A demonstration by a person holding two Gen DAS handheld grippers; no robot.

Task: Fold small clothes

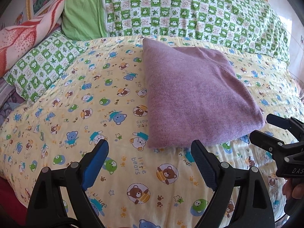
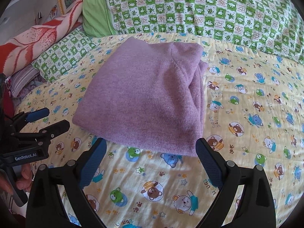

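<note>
Both tongs (image 1: 150, 148) (image 2: 151, 148) agape, level, before folded purple sweater (image 2: 144, 95).

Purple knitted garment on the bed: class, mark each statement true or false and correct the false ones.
1. The purple garment lies folded on the bear-print sheet. True.
2. The left hand-held gripper is clamped on the garment. False: it is open and holds nothing.
3. The right hand-held gripper is open. True.
4. The garment lies on the green checked quilt. False: the quilt is behind it.
</note>
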